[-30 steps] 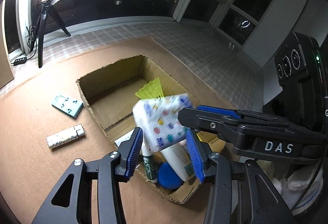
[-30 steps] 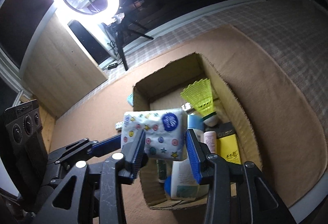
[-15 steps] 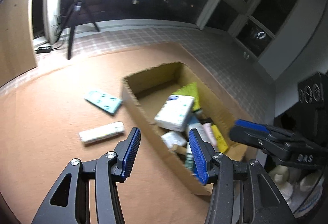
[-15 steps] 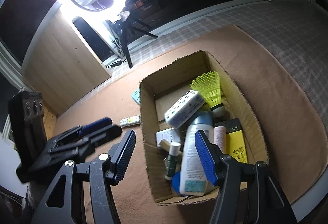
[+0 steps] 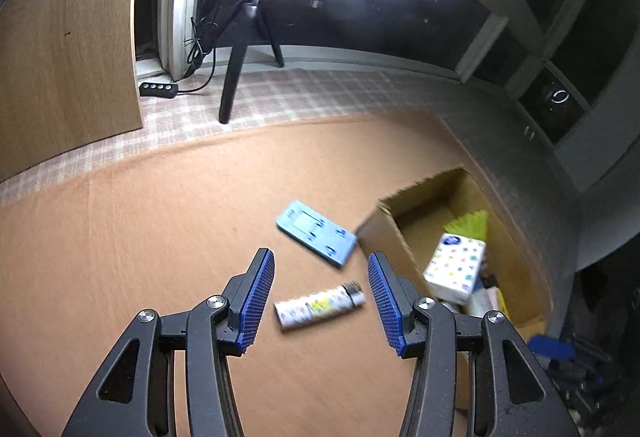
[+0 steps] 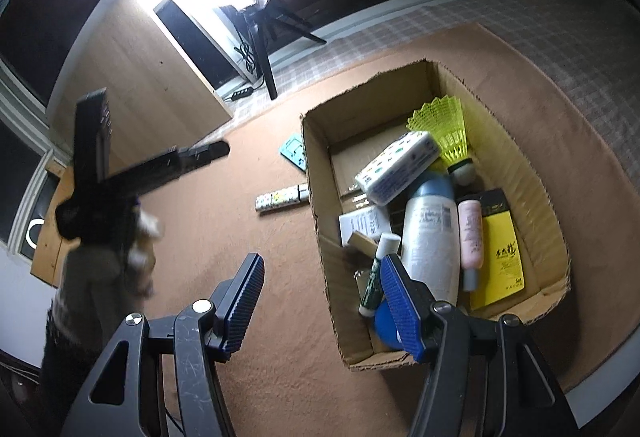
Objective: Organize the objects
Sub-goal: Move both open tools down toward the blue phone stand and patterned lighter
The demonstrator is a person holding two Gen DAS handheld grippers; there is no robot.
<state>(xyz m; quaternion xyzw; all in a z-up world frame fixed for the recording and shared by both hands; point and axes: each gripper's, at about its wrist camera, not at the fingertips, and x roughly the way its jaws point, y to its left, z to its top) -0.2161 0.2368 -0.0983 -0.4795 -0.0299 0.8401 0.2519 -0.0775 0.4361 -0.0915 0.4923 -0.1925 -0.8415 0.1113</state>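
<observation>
Both claws empty over the tan mat, cardboard box at right.

My left gripper is spread, nothing between the pads; the patterned lighter lies flat on the mat beyond the gap, at about 12 o'clock from the tips. The blue plate lies just past it, near the corner of the cardboard box at 2 o'clock. My right gripper is also spread and empty, its right finger overlapping the box's near wall. In the box, tissue pack leans at 12 o'clock on the white bottle; yellow shuttlecock at 1 o'clock, pink tube and yellow packet at 2 o'clock.
</observation>
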